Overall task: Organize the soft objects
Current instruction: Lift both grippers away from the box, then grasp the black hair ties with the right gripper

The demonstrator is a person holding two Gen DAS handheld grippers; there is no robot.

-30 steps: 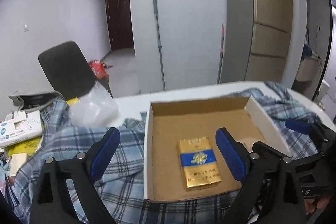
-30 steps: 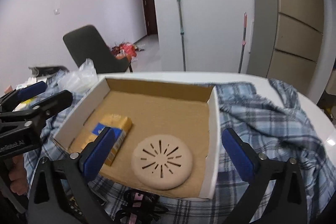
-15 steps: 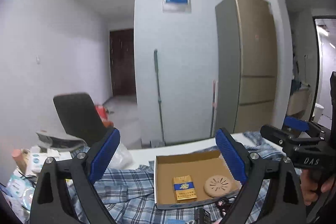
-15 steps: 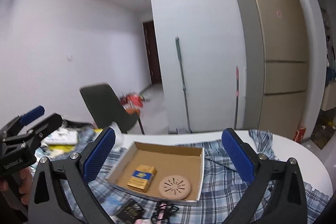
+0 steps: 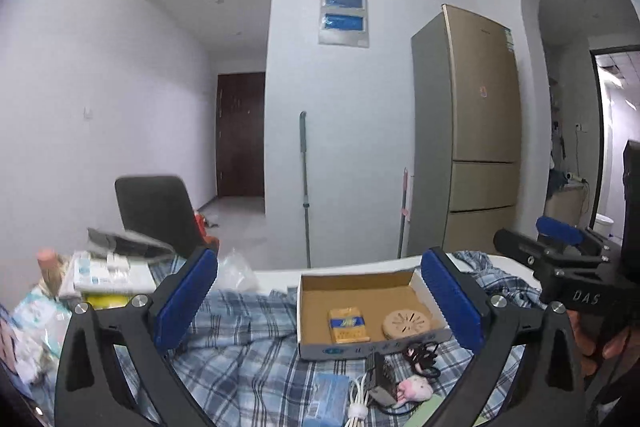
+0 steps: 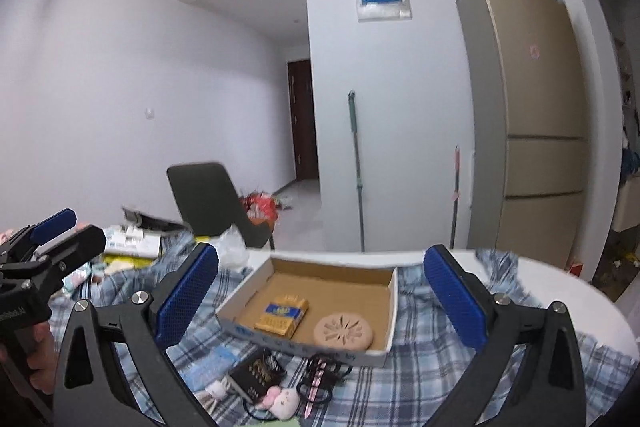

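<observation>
Cardboard is the tidy part of this scene: the shallow box (image 6: 390, 289) sits on the plaid cloth (image 6: 432, 343) that covers the desk (image 6: 568, 291), and inside it a gold and blue packet (image 6: 282, 313) lies just beside a round tan pad (image 6: 344, 331), the two apart but near. Those two look placed, so I judge the sorting partly done. What is left lies loose on the cloth in front of the box: a small pink plush toy (image 6: 280, 399), a tangle of dark cable (image 5: 420, 355), a dark patterned packet (image 6: 258, 373), a pale blue packet (image 5: 330, 397) and a white cord (image 5: 358, 401). The left hand-held gripper (image 5: 316, 307) hangs above the cloth with its jaws spread wide and nothing between them; the right hand-held gripper (image 6: 320, 301) is likewise wide apart and carries nothing. The plush toy seems the likeliest next pick, being plainly soft
</observation>
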